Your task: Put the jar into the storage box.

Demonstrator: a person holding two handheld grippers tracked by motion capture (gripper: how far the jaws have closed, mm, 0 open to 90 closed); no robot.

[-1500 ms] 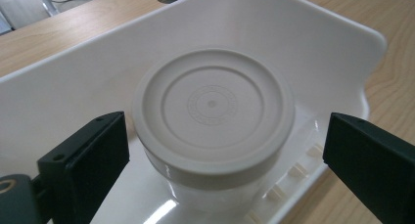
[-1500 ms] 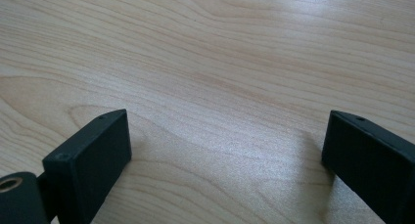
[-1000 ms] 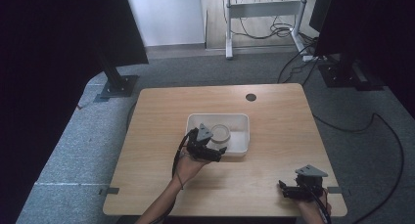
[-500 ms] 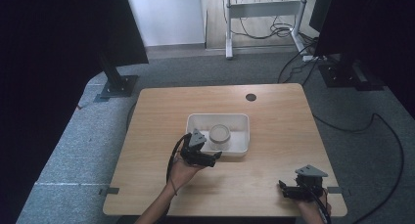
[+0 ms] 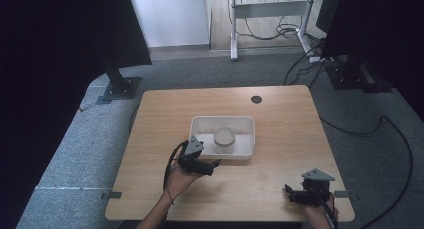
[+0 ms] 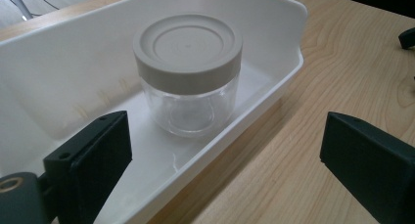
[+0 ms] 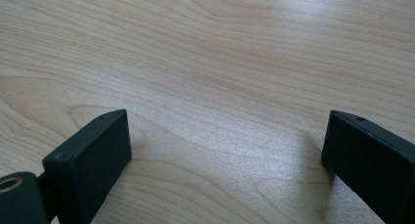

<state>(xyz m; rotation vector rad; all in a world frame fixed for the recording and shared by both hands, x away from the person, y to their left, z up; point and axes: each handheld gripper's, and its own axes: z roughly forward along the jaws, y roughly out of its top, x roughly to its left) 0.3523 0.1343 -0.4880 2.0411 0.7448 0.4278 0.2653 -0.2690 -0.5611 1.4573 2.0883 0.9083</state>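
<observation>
A clear glass jar (image 5: 224, 139) (image 6: 188, 77) with a beige screw lid stands upright inside a white rectangular tray (image 5: 247, 123) (image 6: 274, 33) in the middle of the wooden table. My left gripper (image 5: 212, 166) (image 6: 225, 165) is open just outside the tray's near left corner, jaws wide apart, nothing between them, the jar a short way beyond. My right gripper (image 5: 290, 194) (image 7: 225, 165) is open low over bare wood at the table's near right corner, nothing between its jaws.
The wooden table (image 5: 280, 109) has a round cable hole (image 5: 256, 99) at the back. Dark stands and loose cables sit on the grey carpet around it. Bare wood lies left, right and in front of the tray.
My left gripper has drawn back toward the near edge, away from the jar and out of the tray. The jar stays in the tray. The right gripper has not moved.
</observation>
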